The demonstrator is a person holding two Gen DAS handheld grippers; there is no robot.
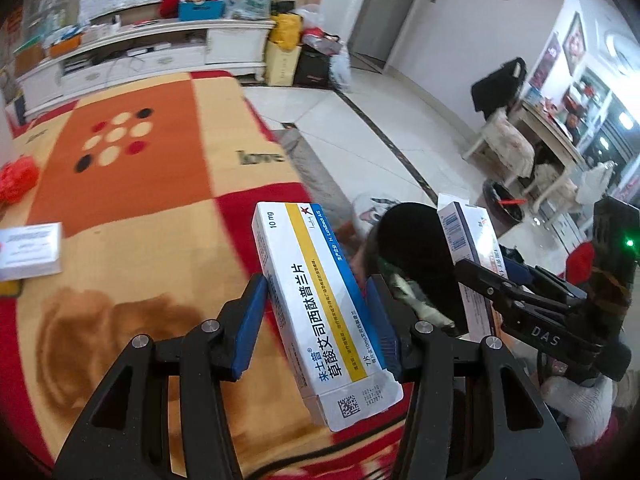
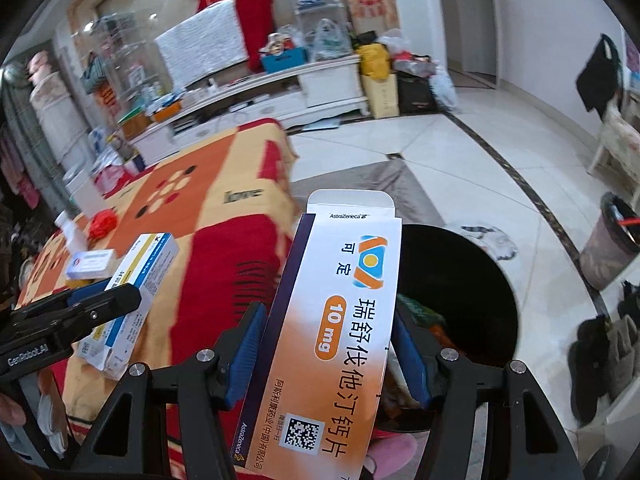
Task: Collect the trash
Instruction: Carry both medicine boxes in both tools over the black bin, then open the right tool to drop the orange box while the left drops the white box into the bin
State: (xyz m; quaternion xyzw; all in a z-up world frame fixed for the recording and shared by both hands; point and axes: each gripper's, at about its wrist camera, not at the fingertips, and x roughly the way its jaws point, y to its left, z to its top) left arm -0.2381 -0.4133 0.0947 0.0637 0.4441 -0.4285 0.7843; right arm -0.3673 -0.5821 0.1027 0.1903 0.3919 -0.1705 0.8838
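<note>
I hold 2 light, crushable cartons by their long sides: left claw clamps the blue-yellow box, right claw the orange box, near the black bin.

Orange-white medicine box is clamped betw. blue pads of right gripper, top flap open, held over edge of black bin. At left, blue-white box is gripped by left gripper above patterned blanket.
</note>
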